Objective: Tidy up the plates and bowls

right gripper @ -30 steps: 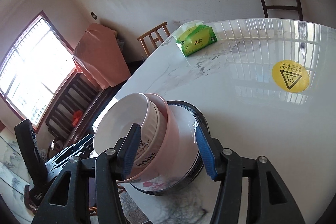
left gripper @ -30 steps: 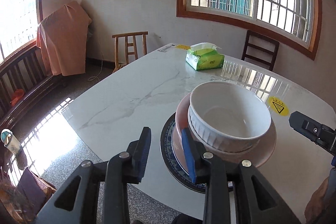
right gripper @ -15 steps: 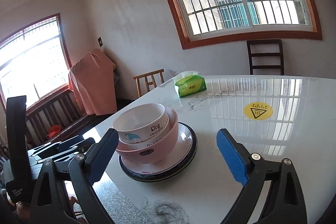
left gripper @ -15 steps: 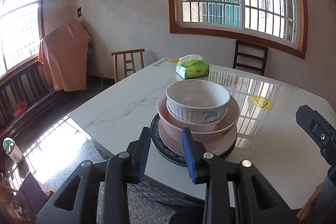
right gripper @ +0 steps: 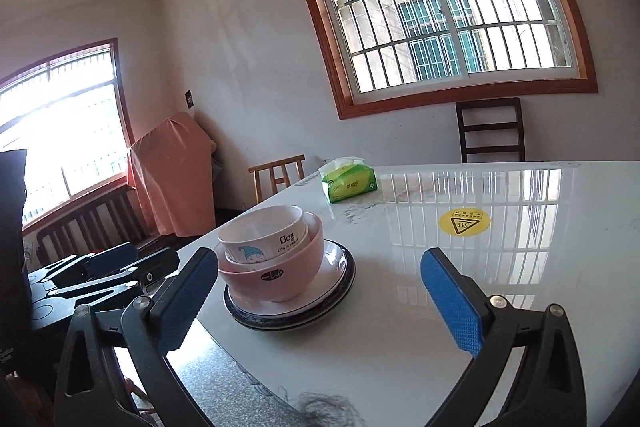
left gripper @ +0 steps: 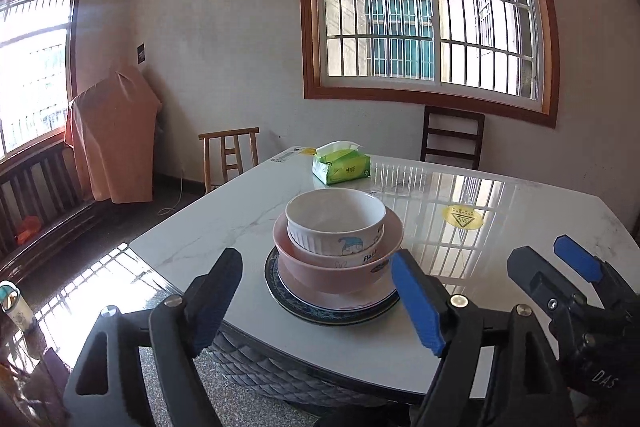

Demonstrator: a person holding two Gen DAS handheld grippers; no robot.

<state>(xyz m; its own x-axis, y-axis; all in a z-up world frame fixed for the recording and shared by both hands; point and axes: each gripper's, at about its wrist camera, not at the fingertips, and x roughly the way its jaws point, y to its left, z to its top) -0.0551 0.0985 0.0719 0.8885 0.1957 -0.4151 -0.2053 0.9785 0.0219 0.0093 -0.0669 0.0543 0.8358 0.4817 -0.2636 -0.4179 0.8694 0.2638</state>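
1. You had the white ceramic bowl (left gripper: pixel 335 223) nested in the pink bowl (left gripper: pixel 340 263) on the blue-rimmed plates (left gripper: pixel 320 311), near the marble table (left gripper: pixel 500 235) corner.
2. Your left gripper (left gripper: pixel 320 301) and right gripper (right gripper: pixel 320 301) were opening, jaws wide, nothing between them.
3. The glazed stack looked heavy, slippery and breakable; a rim hold would have suited.
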